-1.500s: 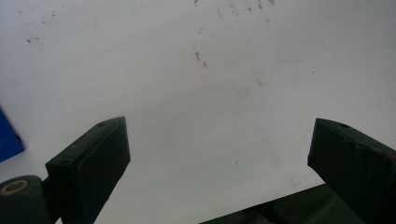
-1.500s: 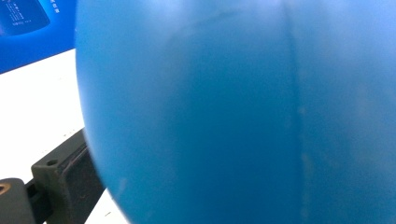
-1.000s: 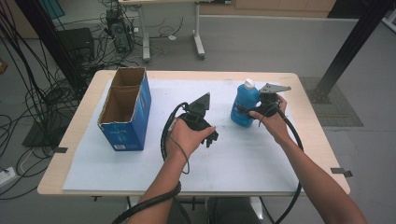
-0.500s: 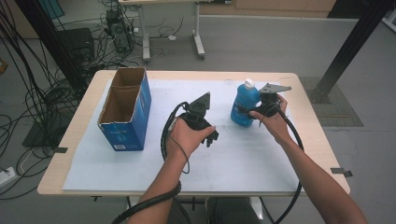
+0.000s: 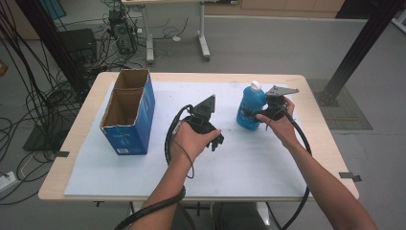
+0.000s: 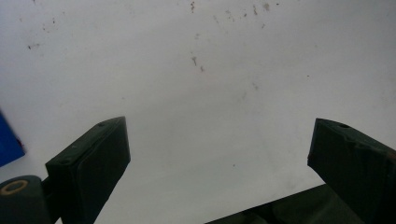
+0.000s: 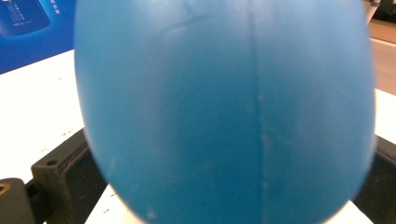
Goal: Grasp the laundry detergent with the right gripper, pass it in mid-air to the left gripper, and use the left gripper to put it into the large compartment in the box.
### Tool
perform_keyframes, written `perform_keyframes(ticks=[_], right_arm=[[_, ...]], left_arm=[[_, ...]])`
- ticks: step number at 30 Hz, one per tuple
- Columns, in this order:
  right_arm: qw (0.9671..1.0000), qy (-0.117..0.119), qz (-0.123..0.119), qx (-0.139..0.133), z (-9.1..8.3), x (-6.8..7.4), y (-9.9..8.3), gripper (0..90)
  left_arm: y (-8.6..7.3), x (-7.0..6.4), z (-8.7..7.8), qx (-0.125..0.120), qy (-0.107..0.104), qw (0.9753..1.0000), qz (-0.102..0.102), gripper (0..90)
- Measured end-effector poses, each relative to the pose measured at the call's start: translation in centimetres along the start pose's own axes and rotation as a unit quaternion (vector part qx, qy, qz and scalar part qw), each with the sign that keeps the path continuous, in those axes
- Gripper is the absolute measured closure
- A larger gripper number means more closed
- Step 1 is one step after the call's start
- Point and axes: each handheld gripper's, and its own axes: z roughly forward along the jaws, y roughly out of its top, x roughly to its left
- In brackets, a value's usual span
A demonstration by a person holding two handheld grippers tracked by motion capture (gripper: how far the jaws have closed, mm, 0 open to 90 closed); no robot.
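A blue bottle [image 5: 250, 111] with a white cap stands upright on the white mat [image 5: 249, 167], right of centre. My right gripper [image 5: 253, 116] reaches in from the right and is shut on the bottle's lower body. In the right gripper view the bottle [image 7: 224, 107] sits between the two black jaws of the right gripper [image 7: 224, 186], touching both. My left gripper [image 5: 215, 140] is held at the middle of the mat, pointing down. In the left gripper view the left gripper [image 6: 219, 154] is open, jaws wide apart, with bare mat between them.
An open blue cardboard box [image 5: 129, 115] stands on the left part of the mat, a hand's width from the left gripper. Its blue side also appears in the right gripper view, box [image 7: 28, 28]. The wooden table edge [image 5: 330, 158] runs close on the right. Cables and desk legs lie beyond.
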Motion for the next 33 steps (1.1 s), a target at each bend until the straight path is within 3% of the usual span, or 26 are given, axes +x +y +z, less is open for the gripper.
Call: perform_keyframes(ticks=[25,33], right_arm=[[1.0000,0.002,-0.003,0.004,0.36,0.16,-0.12,2.6],[0.9999,0.002,-0.011,0.007,0.54,0.31,-0.12,8.6]], left_arm=[[-0.06,0.17,-0.16,-0.002,0.003,1.0000,0.001,6.1],[-0.06,0.25,-0.17,-0.004,0.001,1.0000,0.001,6.1]])
